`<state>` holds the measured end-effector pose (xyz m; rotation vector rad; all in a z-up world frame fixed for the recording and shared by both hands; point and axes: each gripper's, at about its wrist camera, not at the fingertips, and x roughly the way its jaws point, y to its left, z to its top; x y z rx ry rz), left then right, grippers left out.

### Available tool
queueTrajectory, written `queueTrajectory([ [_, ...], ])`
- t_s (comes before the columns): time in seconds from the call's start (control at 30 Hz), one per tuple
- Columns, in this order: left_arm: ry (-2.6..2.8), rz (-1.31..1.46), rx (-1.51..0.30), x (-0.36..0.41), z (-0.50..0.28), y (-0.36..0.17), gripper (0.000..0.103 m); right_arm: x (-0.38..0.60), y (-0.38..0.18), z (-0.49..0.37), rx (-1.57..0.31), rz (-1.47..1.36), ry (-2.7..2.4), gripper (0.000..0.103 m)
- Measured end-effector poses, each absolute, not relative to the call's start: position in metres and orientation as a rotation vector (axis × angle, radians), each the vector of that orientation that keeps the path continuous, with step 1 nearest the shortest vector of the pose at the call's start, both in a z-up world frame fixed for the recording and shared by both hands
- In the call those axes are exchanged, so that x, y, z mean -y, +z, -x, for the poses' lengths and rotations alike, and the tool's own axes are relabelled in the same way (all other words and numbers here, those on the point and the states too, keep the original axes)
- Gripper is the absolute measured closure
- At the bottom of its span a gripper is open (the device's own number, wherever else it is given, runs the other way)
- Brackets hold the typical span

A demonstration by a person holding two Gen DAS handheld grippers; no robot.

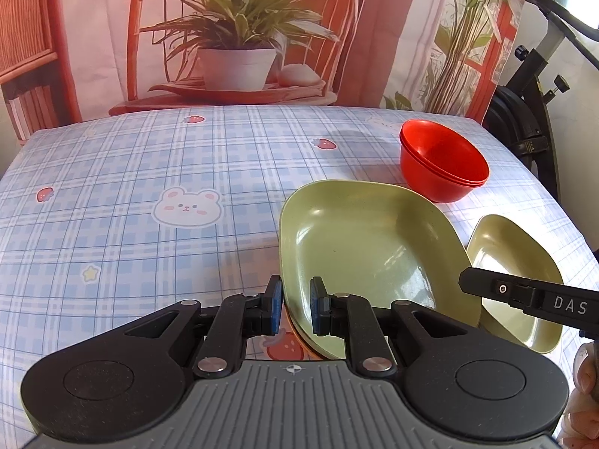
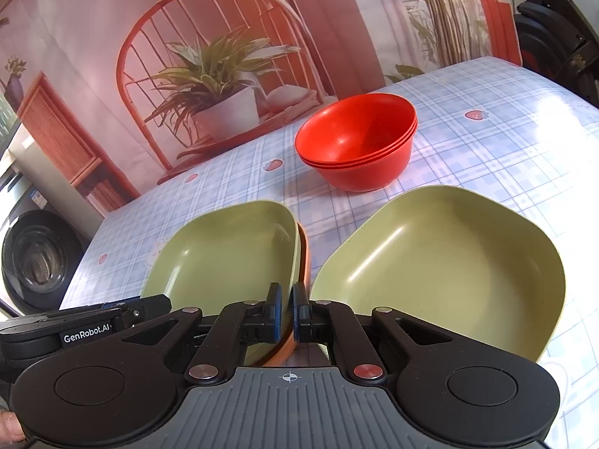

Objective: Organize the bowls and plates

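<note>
A green square plate point(image 1: 359, 247) rests on top of an orange plate point(image 1: 295, 331), whose edge just peeks out below. My left gripper point(image 1: 295, 305) straddles the near rim of this pair with a gap left at the pads, so it is open. In the right wrist view my right gripper point(image 2: 286, 308) is shut on the right rim of the same green plate point(image 2: 224, 258) and orange plate point(image 2: 305, 254). A second green plate point(image 2: 449, 273) lies on the table to the right and also shows in the left wrist view point(image 1: 516, 273). Stacked red bowls point(image 1: 441, 161) point(image 2: 359, 138) stand behind.
The table has a blue plaid cloth point(image 1: 149, 187) with bear and strawberry prints. A printed backdrop point(image 1: 239, 30) hangs at the far edge. Black exercise equipment point(image 1: 531, 93) stands beyond the right edge. A washing machine point(image 2: 33, 258) is off to the left.
</note>
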<state>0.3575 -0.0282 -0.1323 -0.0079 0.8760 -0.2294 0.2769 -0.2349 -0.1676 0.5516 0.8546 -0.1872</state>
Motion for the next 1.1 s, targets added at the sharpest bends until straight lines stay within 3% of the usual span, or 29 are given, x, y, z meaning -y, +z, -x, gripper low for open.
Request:
queueTrajectory([
  [0.47, -0.206, 0.059, -0.859, 0.025, -0.348, -0.132, 0.086, 0.234, -0.165, -0.272, -0.852, -0.547, -0.184, 0.094],
  [0.57, -0.2, 0.099, -0.855, 0.021, -0.343, -0.131, 0.086, 0.232, -0.161, -0.267, -0.844, -0.517, -0.199, 0.086],
  [1.1, -0.131, 0.123, -0.818, 0.018, -0.327, -0.126, 0.086, 0.233, -0.157, -0.251, -0.802, -0.494, -0.203, 0.091],
])
